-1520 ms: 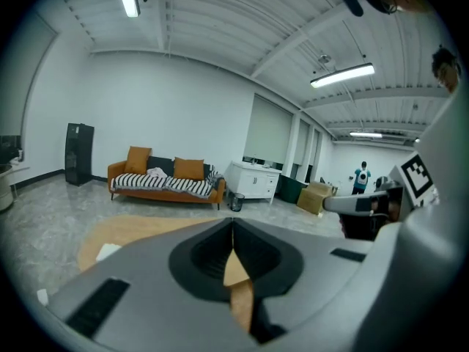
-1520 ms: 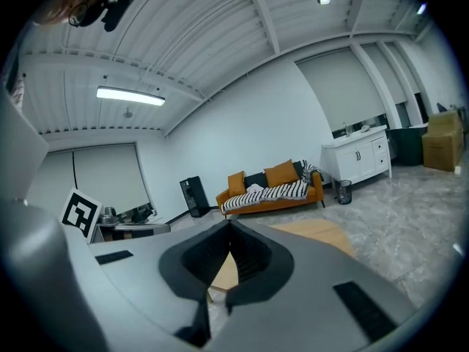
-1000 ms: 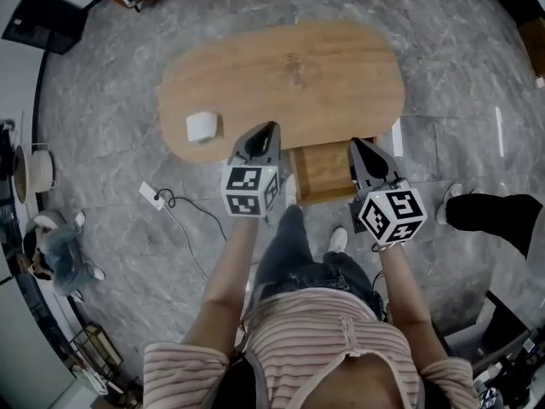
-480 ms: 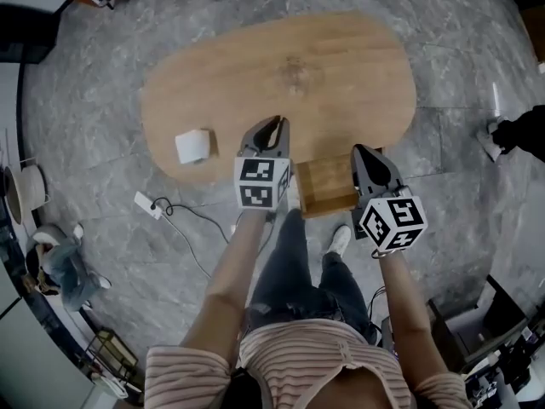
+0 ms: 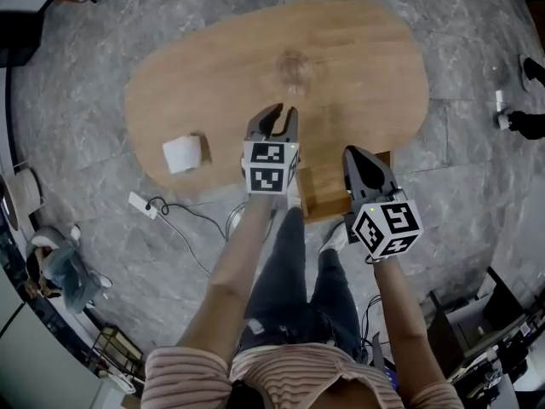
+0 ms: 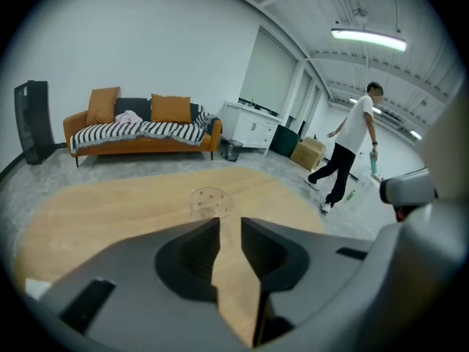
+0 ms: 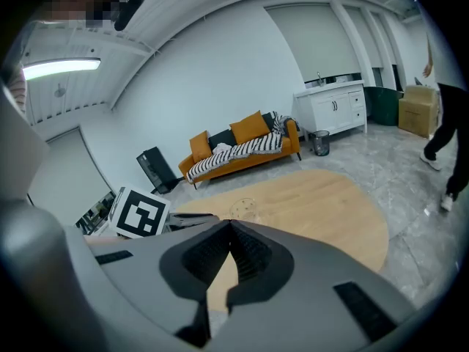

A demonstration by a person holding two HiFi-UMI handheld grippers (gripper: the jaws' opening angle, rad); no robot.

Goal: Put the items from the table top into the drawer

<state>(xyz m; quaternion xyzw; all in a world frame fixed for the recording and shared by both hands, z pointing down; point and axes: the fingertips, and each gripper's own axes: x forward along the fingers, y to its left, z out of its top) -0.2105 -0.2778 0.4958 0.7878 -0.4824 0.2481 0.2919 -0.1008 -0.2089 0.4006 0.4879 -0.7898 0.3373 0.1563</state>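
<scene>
Progress: nothing stowed yet, I judge | small white block (image 5: 181, 153) near left edge of the oval wooden table (image 5: 366, 75), clear tumbler (image 5: 295, 68) mid-table, pull-out wooden drawer (image 5: 322, 181) open at near edge | my left claw (image 5: 283, 114) just opening, slightly parted, empty | right claw (image 5: 358, 156) closed, empty

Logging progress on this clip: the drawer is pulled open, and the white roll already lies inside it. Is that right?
Not quite. The drawer is open, but the white roll lies on the table, near its left end. The head view shows this.
</scene>
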